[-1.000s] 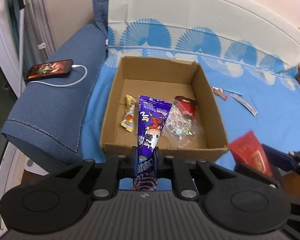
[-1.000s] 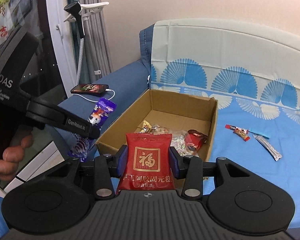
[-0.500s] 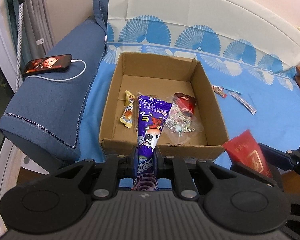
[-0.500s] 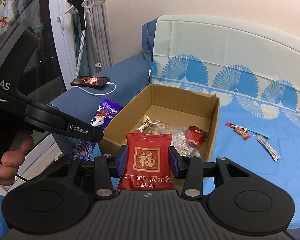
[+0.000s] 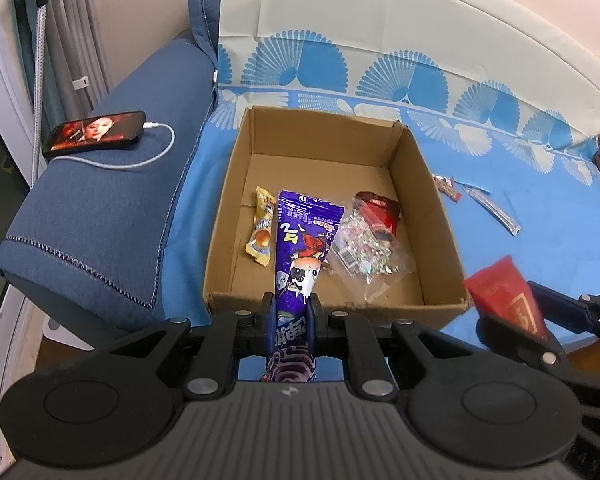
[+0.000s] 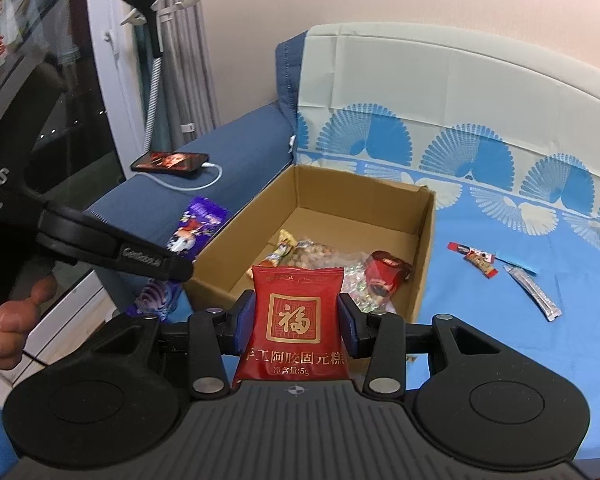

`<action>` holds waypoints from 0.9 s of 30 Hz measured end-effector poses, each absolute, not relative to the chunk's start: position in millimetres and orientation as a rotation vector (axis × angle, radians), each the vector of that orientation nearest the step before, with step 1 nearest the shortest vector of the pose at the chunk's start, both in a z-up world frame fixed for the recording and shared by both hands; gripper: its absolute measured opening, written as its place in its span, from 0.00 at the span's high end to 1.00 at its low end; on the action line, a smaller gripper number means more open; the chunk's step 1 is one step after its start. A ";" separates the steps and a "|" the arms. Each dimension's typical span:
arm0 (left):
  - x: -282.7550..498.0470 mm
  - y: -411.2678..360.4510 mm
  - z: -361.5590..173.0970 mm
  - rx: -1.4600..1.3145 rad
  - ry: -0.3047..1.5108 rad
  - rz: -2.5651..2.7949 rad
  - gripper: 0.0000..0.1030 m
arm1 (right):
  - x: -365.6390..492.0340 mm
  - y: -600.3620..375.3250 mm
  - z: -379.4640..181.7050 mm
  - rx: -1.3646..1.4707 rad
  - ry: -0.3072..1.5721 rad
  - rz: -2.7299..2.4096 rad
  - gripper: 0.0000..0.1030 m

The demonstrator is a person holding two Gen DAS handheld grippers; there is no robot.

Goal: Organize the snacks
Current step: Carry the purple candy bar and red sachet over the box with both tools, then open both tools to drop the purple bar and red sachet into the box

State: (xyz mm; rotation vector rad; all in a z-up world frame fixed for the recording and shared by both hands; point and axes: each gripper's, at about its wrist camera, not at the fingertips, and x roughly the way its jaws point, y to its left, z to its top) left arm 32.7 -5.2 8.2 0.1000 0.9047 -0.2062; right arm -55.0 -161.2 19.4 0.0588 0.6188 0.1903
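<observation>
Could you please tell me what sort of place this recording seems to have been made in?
Most likely a living room at home, on a sofa. The blue denim armrest carries a charging phone, the seat is spread with a fan-patterned cover, and grey curtains hang by a window.

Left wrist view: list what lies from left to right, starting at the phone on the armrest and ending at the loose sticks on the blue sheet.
phone → yellow snack → purple packet → clear candy bag → red packet, with the small red stick and silver stick farther back.
</observation>
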 end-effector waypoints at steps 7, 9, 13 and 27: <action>59.3 -7.0 10.6 0.105 0.905 -0.206 0.85 | -30.2 -166.2 20.4 0.065 0.602 0.170 0.55; 69.1 -8.9 9.2 0.108 0.913 -0.206 0.85 | -20.5 -167.5 19.6 0.066 0.605 0.165 0.55; 90.9 -14.0 5.1 0.122 0.926 -0.203 0.85 | 0.9 -171.8 15.5 0.075 0.613 0.154 0.55; 164.6 -45.1 -26.7 0.185 0.978 -0.197 0.85 | 78.9 -195.8 -18.5 0.123 0.670 0.120 0.55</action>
